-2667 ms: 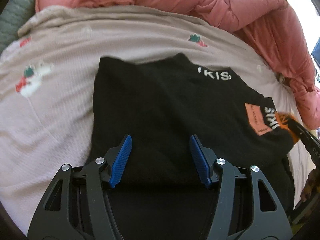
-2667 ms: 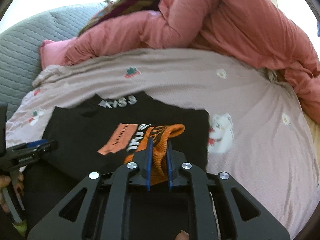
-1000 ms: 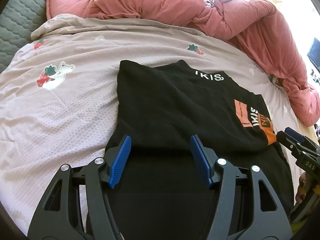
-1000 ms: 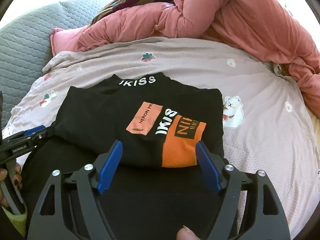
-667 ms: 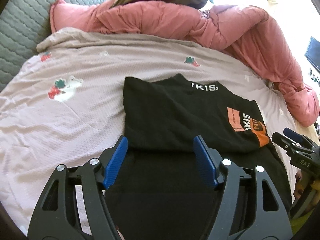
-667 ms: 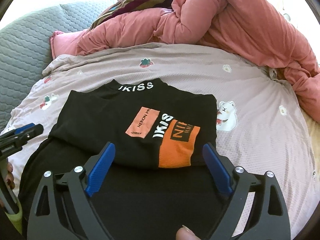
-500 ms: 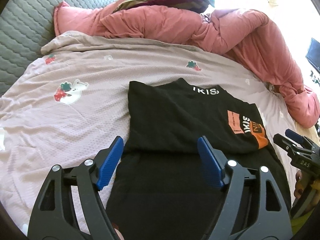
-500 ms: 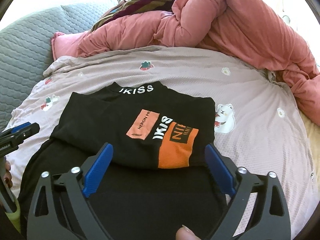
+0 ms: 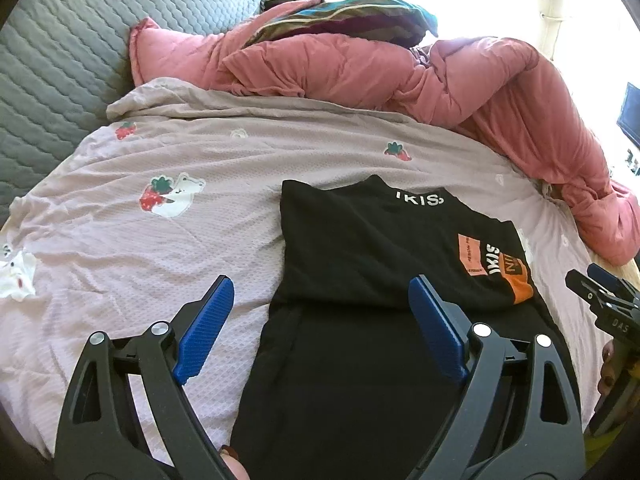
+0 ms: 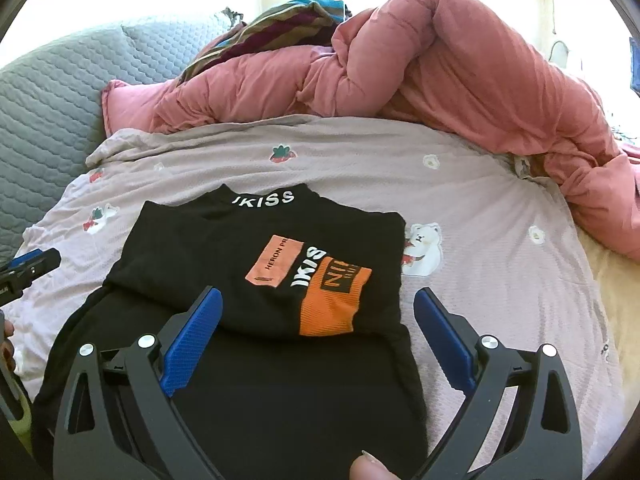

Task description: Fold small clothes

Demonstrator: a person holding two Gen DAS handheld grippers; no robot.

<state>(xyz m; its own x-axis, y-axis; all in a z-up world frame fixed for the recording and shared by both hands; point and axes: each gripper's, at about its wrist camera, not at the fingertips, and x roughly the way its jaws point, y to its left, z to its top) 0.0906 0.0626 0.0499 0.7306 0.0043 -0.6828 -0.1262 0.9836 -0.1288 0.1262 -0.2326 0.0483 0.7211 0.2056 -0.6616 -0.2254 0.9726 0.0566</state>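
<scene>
Black top (image 10: 260,280) lies on the bed, on the pale pink sheet (image 9: 120,248), folded over itself with the collar lettering at 12 o'clock and the orange patch (image 10: 334,300) toward 3 o'clock of the garment. The folded upper layer rests on the lower black part that runs down to 6 o'clock in both views.

Left gripper (image 9: 320,320): its blue fingers (image 9: 204,324) are spreading wider right now, nothing pinched between them, the cloth lying loose below the gap. Right gripper (image 10: 316,332): fingers (image 10: 444,340) stand wide apart and grip nothing, with the orange patch lying below and between them.

In the left wrist view the right gripper shows at 3 o'clock, beside the top's edge. A rumpled pink duvet (image 10: 440,72) is heaped at 12 o'clock to 2 o'clock, a striped cloth (image 9: 344,20) on top of it, and a grey quilted headboard (image 9: 60,60) sits at 10 o'clock.
</scene>
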